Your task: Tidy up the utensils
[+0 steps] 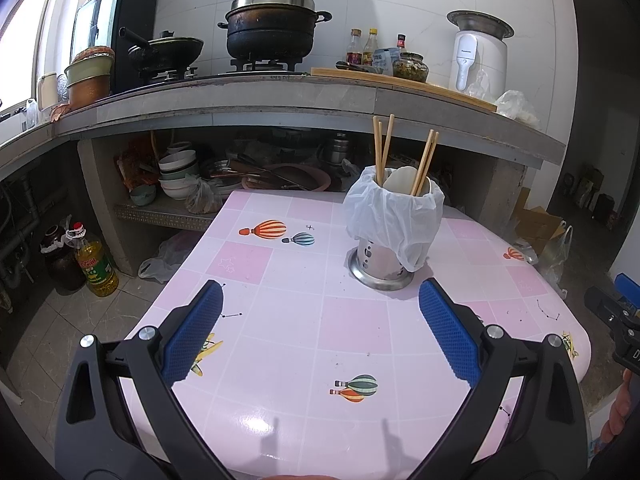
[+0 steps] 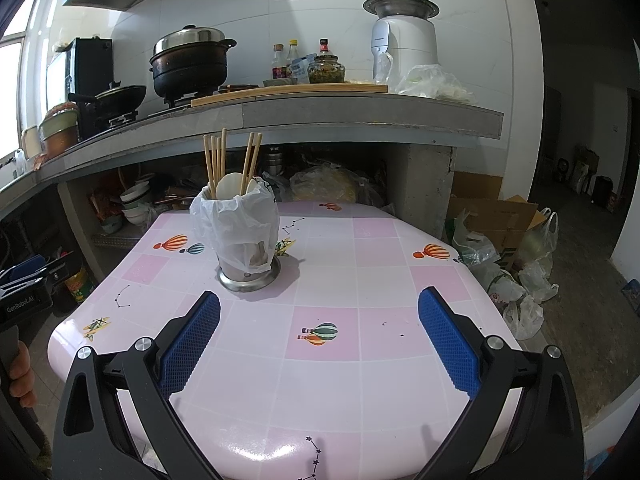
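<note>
Left gripper (image 1: pixel 321 336): I see my jaws spread wide, nothing between them, hanging over the near part of the table.
Right gripper (image 2: pixel 319 340): same here, jaws wide apart and empty above the pink tiles.
Utensil holder (image 2: pixel 248 268): steel, upright on the table (image 2: pixel 380 364), draped in a white plastic bag (image 2: pixel 236 228).
Chopsticks (image 2: pixel 214 160): standing in the holder, tips up, beside white spoons (image 2: pixel 230 186).
Counter (image 2: pixel 360 114): behind the table, carrying a lidded black pot (image 2: pixel 190 62).

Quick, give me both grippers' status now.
Left gripper: open, holding nothing, above the pink table.
Right gripper: open, holding nothing, above the same table.
</note>
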`<action>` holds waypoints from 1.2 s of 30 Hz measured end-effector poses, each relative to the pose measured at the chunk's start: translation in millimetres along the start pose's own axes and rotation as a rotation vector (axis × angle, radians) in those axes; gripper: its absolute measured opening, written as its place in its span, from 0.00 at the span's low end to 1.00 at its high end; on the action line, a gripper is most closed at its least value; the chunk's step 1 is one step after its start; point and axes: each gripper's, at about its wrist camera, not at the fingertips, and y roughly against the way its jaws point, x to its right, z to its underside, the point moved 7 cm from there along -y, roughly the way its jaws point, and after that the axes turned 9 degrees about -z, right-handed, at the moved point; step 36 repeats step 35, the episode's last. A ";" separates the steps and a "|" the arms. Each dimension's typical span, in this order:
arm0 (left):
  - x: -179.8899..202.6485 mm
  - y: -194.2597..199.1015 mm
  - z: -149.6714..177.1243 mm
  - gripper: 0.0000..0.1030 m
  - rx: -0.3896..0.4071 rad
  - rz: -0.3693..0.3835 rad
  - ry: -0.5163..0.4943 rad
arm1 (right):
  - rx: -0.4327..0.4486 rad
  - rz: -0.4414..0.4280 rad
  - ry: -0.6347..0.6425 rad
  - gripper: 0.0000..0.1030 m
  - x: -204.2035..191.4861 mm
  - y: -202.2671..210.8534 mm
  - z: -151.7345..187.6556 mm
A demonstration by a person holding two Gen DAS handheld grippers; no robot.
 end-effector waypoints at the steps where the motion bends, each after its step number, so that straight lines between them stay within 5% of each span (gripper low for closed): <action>1: 0.1 0.0 0.0 0.92 0.000 0.000 0.000 | -0.001 0.001 -0.001 0.94 -0.5 -0.4 -0.1; 36: 2.8 -1.1 4.5 0.92 0.002 0.009 -0.019 | -0.002 -0.002 -0.002 0.94 -2.1 -1.0 0.5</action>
